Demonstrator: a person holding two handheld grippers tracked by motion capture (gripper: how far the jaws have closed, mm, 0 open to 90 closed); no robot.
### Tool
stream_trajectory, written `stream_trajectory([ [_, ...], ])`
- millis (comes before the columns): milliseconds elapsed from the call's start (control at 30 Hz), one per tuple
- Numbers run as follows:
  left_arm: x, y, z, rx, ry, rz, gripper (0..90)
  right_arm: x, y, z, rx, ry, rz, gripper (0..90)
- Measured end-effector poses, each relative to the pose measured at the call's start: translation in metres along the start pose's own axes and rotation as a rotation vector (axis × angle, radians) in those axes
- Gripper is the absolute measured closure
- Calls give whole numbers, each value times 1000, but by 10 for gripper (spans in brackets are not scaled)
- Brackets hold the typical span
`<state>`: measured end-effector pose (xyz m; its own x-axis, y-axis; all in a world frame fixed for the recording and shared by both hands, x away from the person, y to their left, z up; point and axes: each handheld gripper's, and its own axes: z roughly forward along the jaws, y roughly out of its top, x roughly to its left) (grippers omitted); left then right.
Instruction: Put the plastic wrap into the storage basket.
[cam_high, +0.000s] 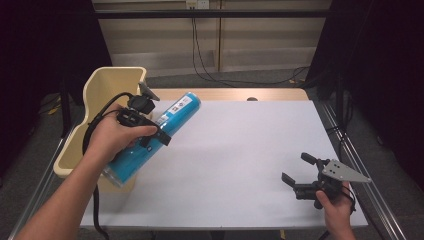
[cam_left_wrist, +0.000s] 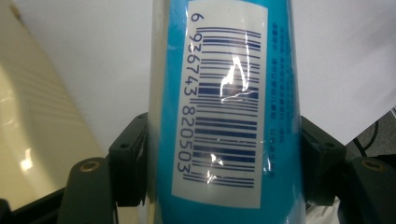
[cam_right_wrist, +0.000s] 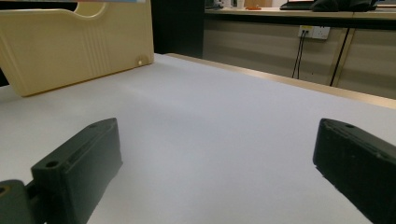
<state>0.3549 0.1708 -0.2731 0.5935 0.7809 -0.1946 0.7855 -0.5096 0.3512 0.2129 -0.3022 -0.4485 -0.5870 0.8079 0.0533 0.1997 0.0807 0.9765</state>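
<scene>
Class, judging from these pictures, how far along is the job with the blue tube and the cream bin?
Done: the left tool has gripped the blue tube, jaws pressed to both its sides. In hand: the tube is held tilted, its lower end over the cream bin at the table's left edge. Left: whichever way it is going, it must be set down and released. The right tool rests open.

high view: above, facing forward-down | gripper views: close, low | shared: cream bin (cam_high: 107, 82) (cam_right_wrist: 70, 42), table (cam_high: 240, 150)
</scene>
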Motion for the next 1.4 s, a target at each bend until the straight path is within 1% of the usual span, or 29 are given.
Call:
stream_trajectory([
  [100,5,-4,-8,-7,5,-14,322,0,0,0,1,1,-1,6],
  [133,7,-5,-10,-9,3,-29,322,0,0,1,5,1,-1,6],
  [233,12,-8,-15,-11,19,-42,322,0,0,1,5,0,-1,6],
  [267,13,-9,-17,-9,22,-40,322,0,0,1,5,0,-1,5],
  [300,15,-11,-18,-12,21,-53,322,0,0,1,6,0,-2,5],
  [367,18,-13,-21,-15,21,-59,322,0,0,1,7,0,-2,6],
  [400,20,-14,-22,-21,20,-68,322,0,0,1,7,0,-2,5],
  [467,23,-16,-25,-16,25,-77,322,0,0,1,7,0,-2,6],
  [567,31,-20,-31,-14,45,-96,322,0,0,1,9,-1,-2,5],
  [600,33,-22,-33,-19,46,-110,322,0,0,1,9,0,-2,6],
  [633,35,-23,-35,-17,50,-111,322,0,0,1,9,-1,-2,5],
  [700,40,-27,-39,-28,55,-139,322,1,0,1,8,0,-2,6],
  [867,52,-36,-48,-38,84,-168,322,1,0,2,9,0,-2,5],
  [900,54,-38,-50,-44,91,-182,322,1,0,2,9,1,-2,5],
  [967,59,-42,-53,-39,97,-188,322,1,-1,2,11,1,-3,6],
  [1000,60,-43,-55,-45,101,-199,322,1,-1,2,11,1,-2,6],
  [1067,64,-46,-58,-44,106,-208,322,1,-1,2,11,0,-3,5],
  [1133,68,-49,-59,-56,115,-233,322,1,-1,2,11,1,-2,6],
  [1200,71,-51,-62,-58,120,-239,322,1,-1,2,11,1,-2,5],
  [1367,80,-56,-65,-78,135,-284,322,2,-1,2,10,1,0,6],
  [1400,82,-57,-66,-72,139,-280,322,2,-1,2,10,1,-1,5],
])
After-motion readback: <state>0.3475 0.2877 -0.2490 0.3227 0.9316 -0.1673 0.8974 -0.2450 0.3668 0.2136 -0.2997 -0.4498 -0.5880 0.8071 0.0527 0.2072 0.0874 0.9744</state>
